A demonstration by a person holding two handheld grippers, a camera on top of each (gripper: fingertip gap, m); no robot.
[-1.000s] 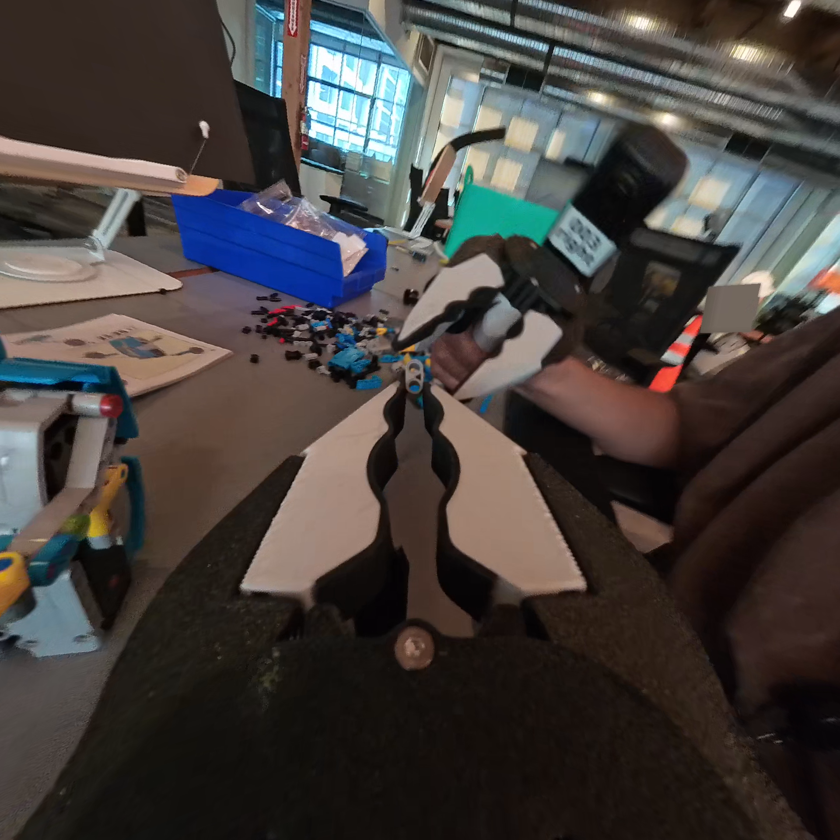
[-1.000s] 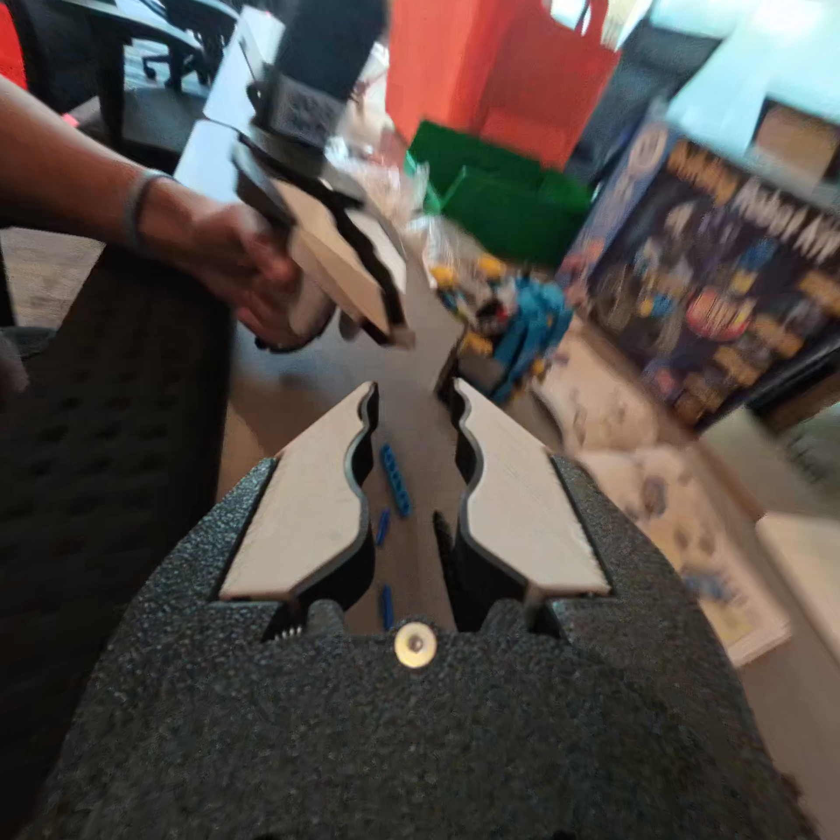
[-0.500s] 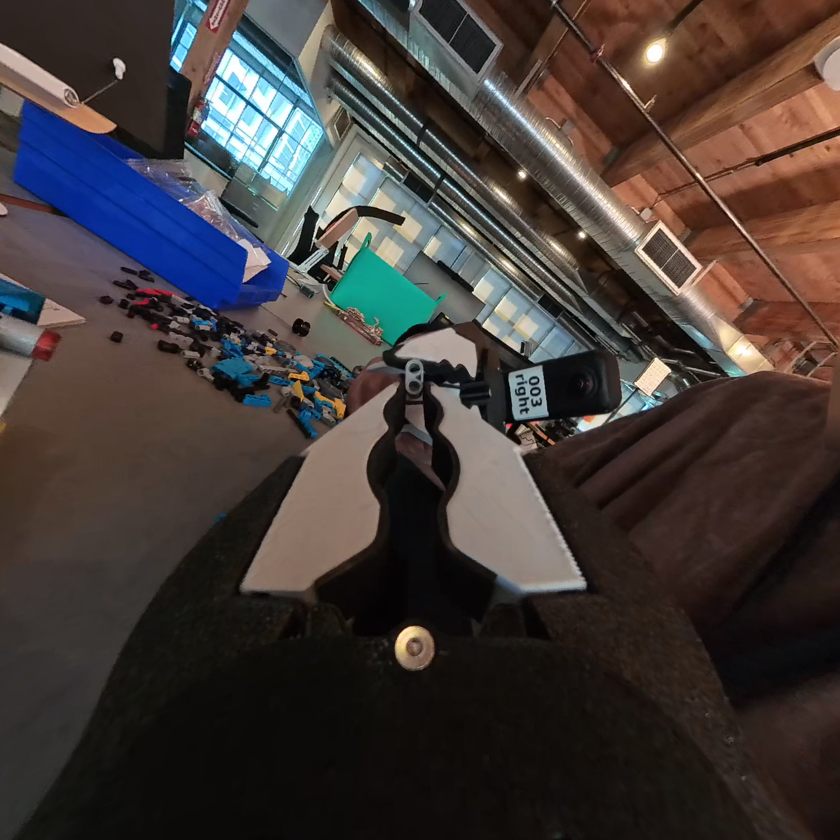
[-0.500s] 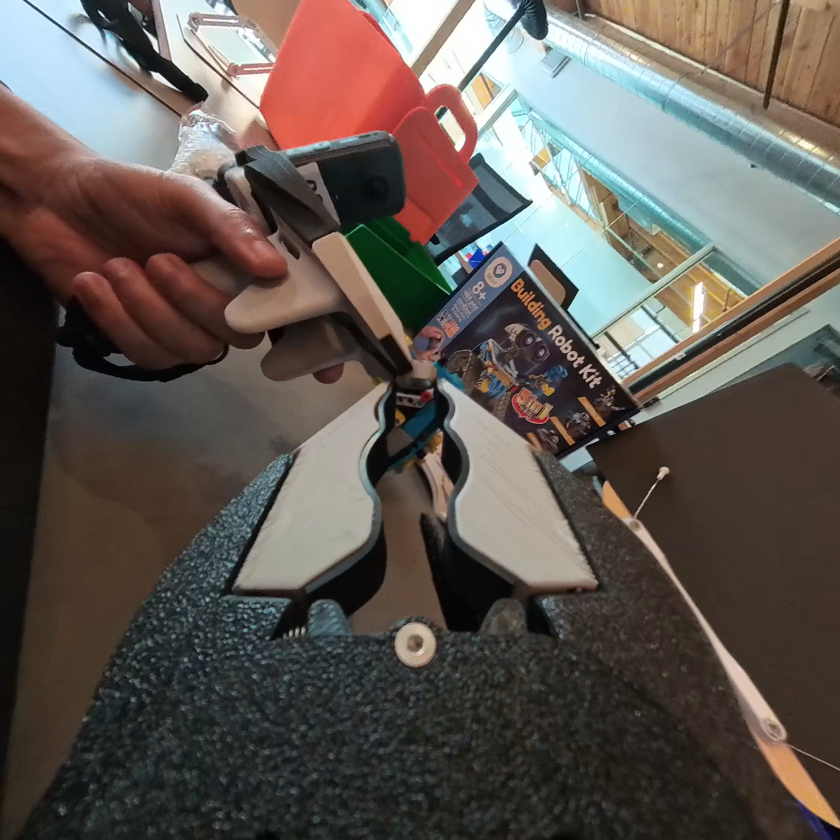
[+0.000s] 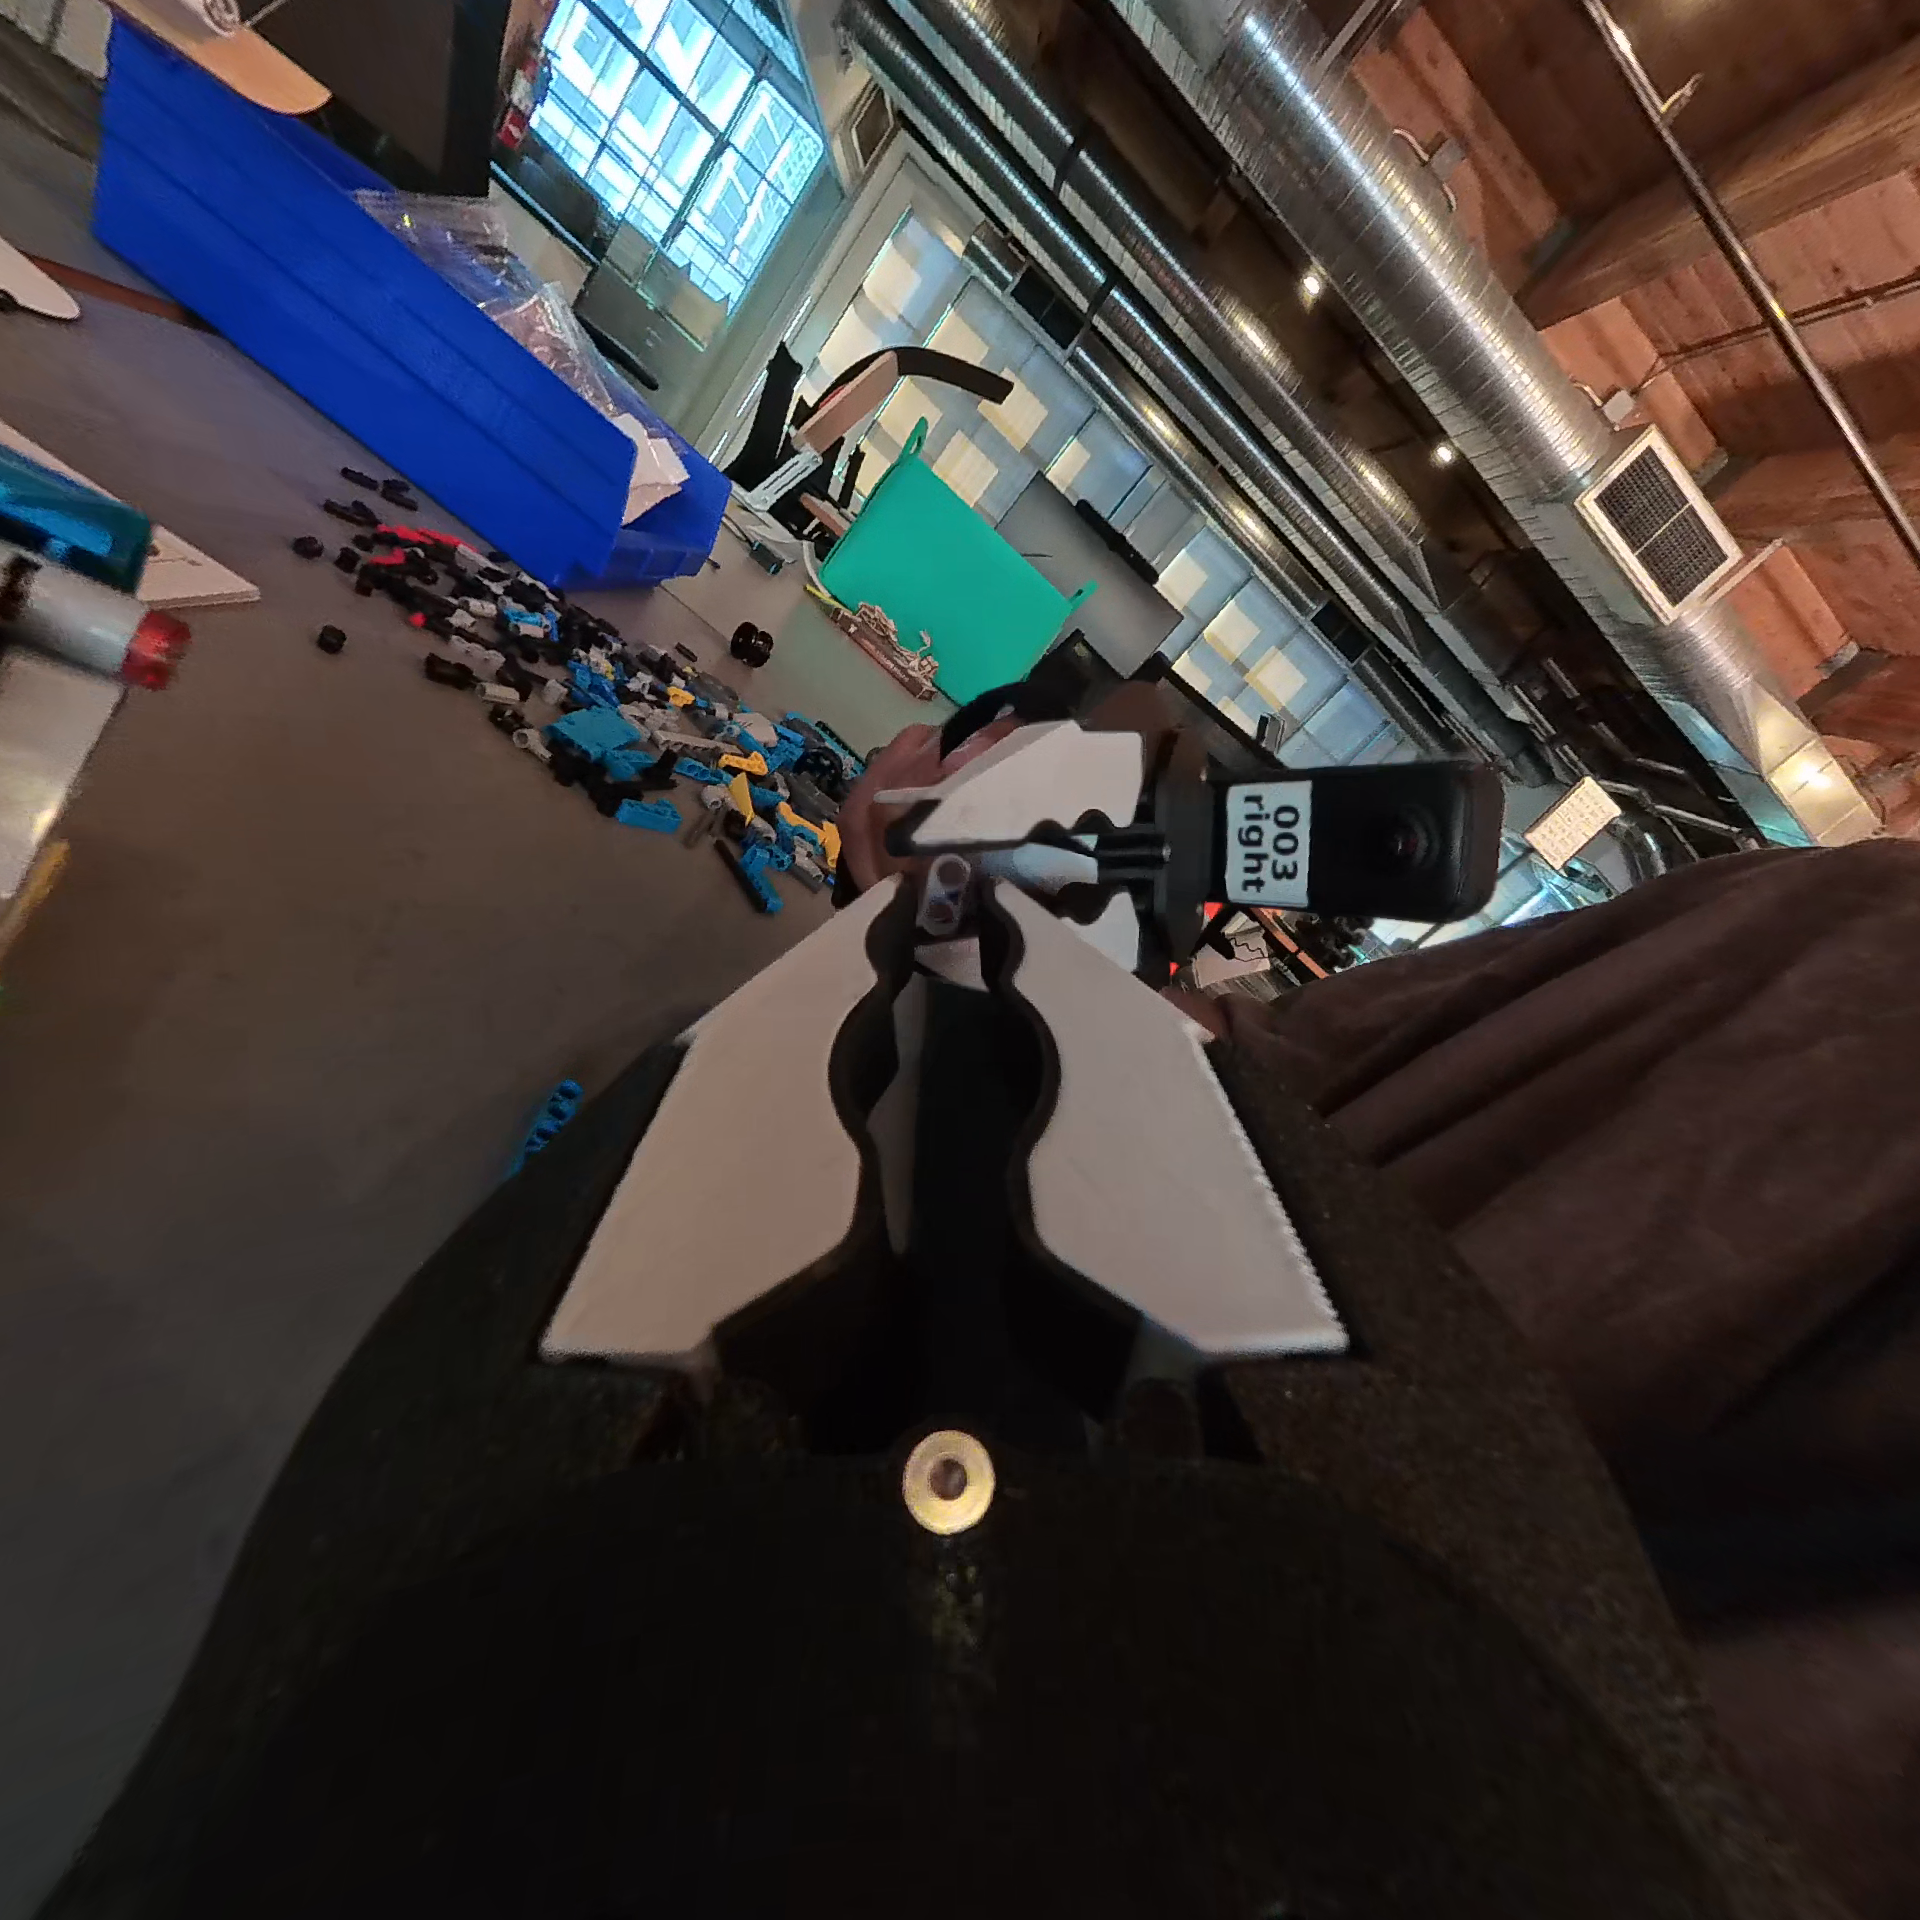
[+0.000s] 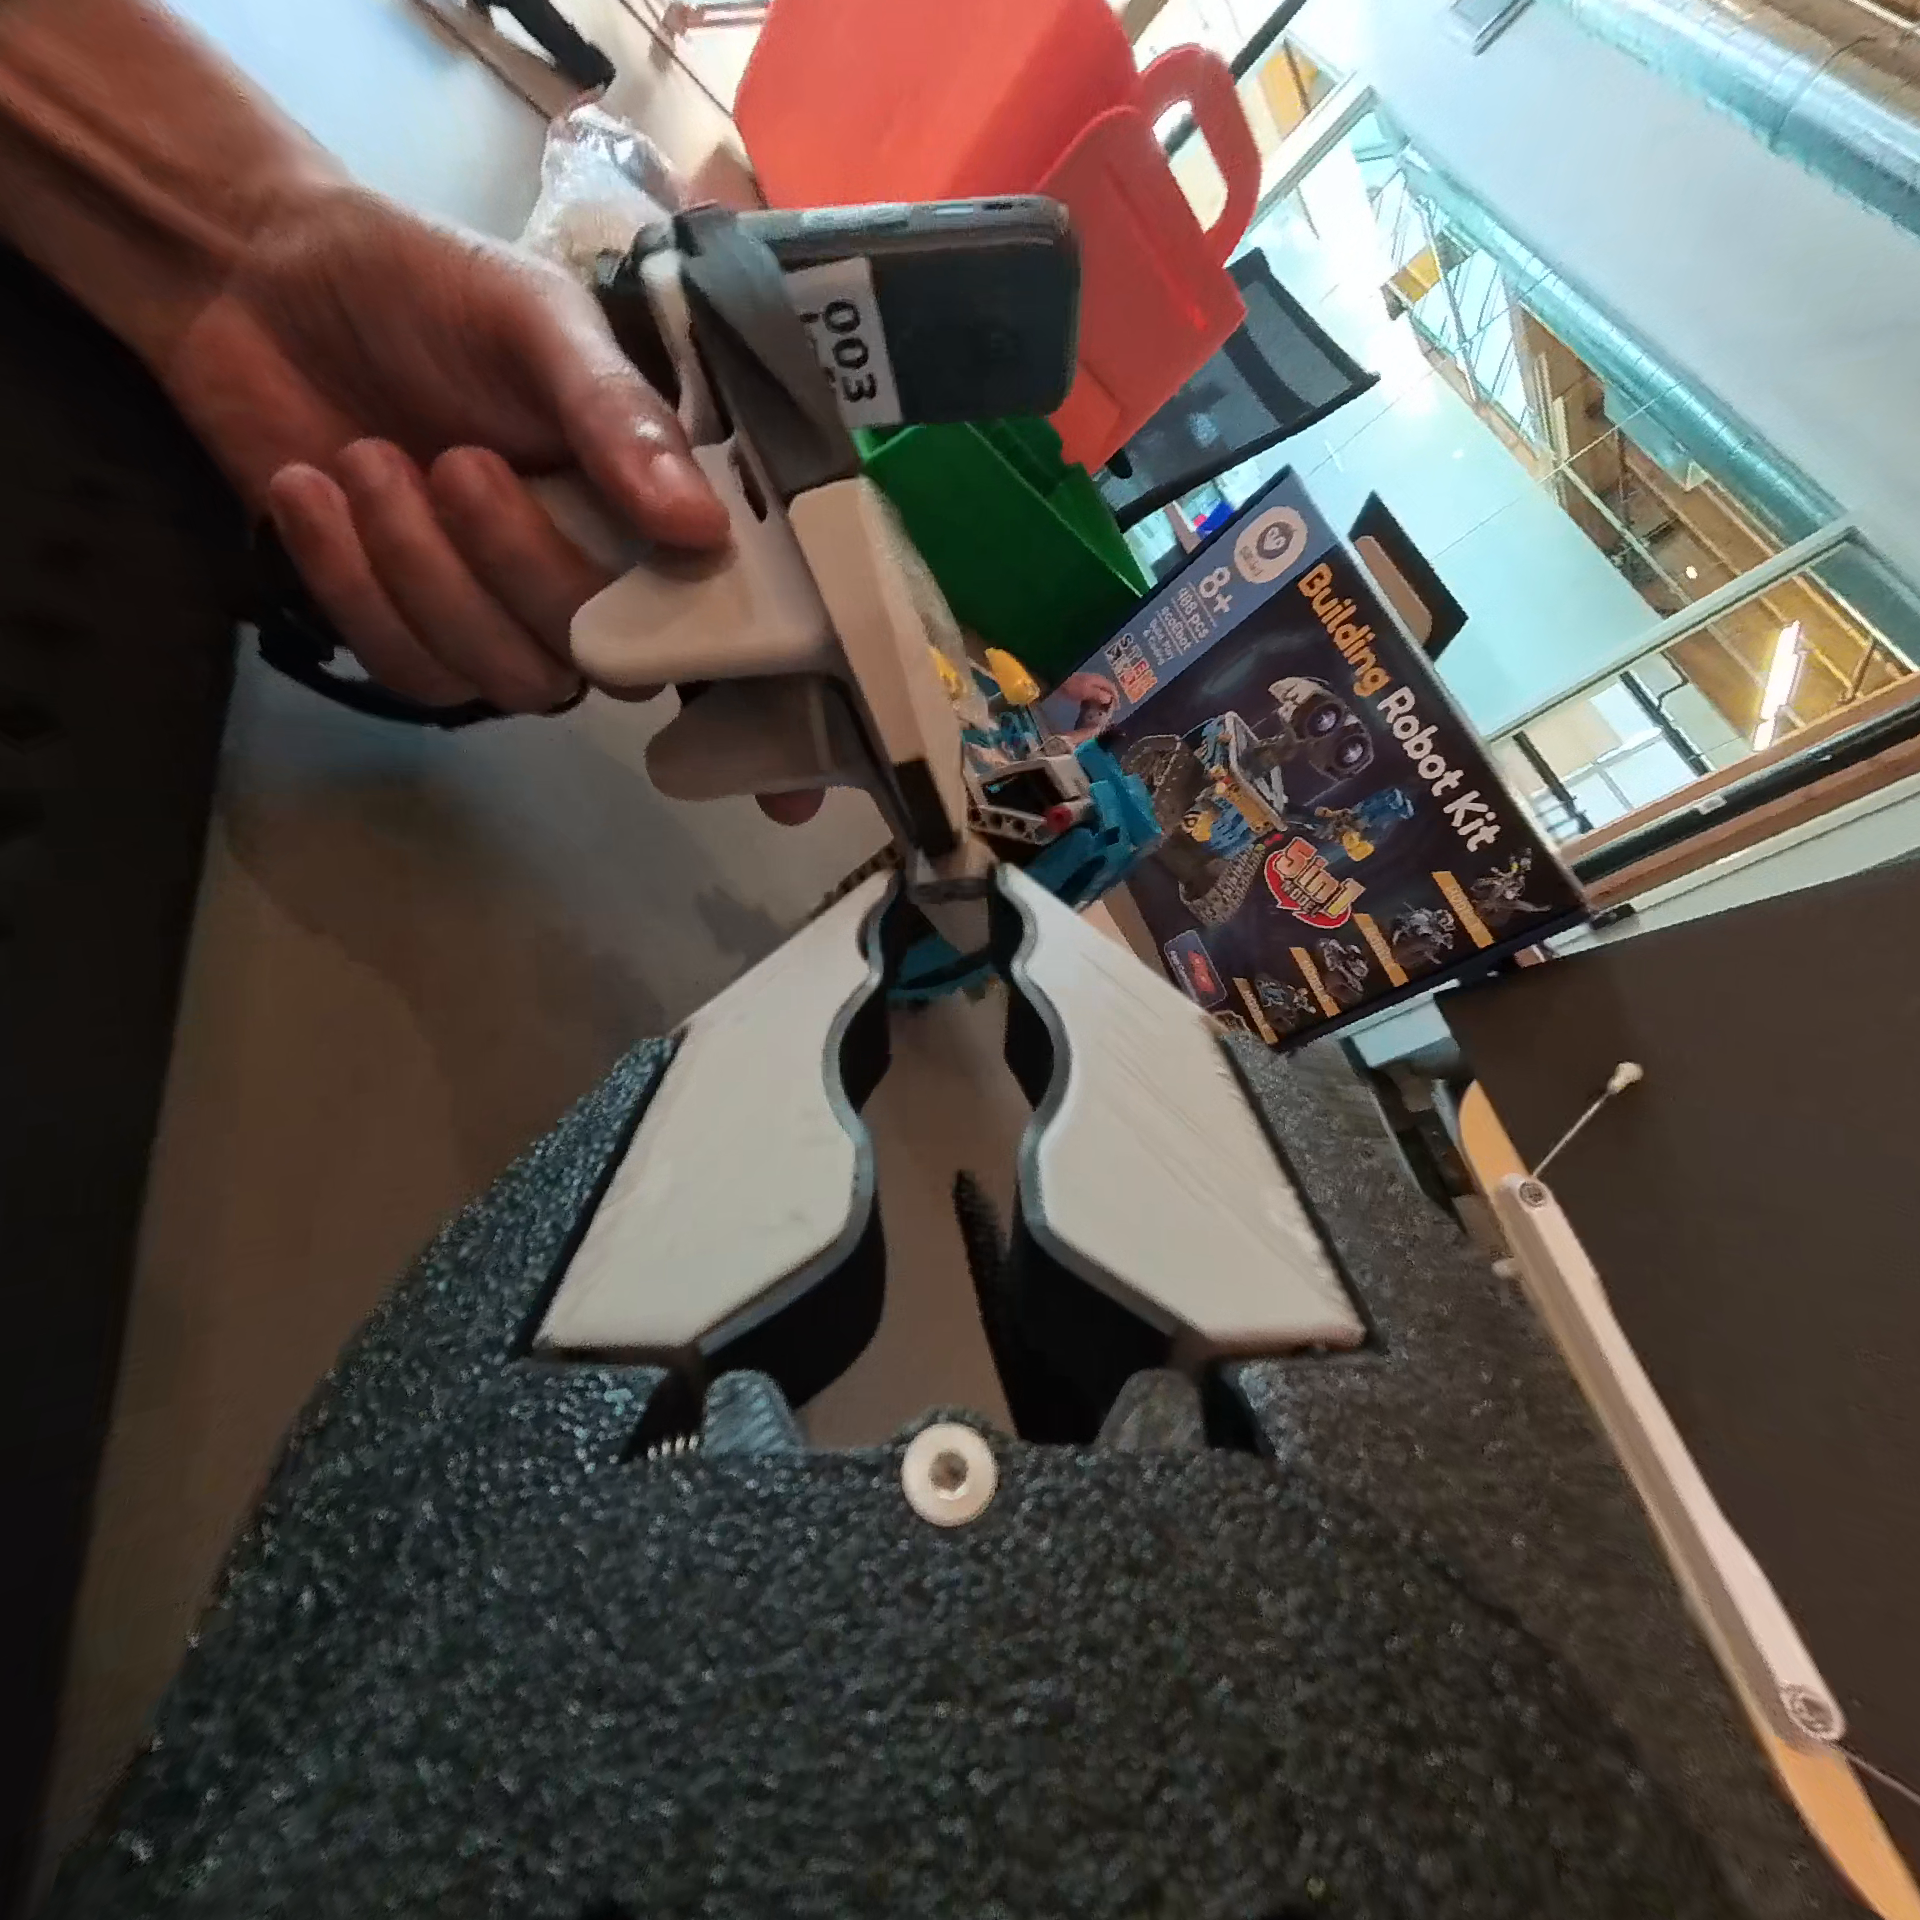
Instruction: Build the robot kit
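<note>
1. The left gripper (image 5: 943,914) has its jaws drawn narrow and pinches a small grey two-hole connector (image 5: 948,885) at the very tips. It is held up in the air, on the near side of the pile of loose pieces (image 5: 644,717) and above it.
2. The right gripper (image 6: 949,896) meets it tip to tip. Its jaws are narrow around the connector's end. Whether they press on it cannot be told, as the left gripper's finger hides the contact.
3. A second ago the two grippers were apart and the right one's jaws stood wide over the table (image 5: 312,987). Now they have come together and the right jaws have narrowed.
4. Both views have also tilted upward since then, so the meeting point sits clear of the table, not among the pile.
5. A hand (image 6: 416,416) grips the left gripper's handle.
6. Beyond the pile stands a blue bin (image 5: 364,312), and off to the pile's far right a green bag (image 5: 935,582).
7. A single blue beam (image 5: 545,1122) lies nearer than the pile.
8. A partly built model (image 6: 1049,821) and a kit box (image 6: 1330,810) stand well apart from the pile.
</note>
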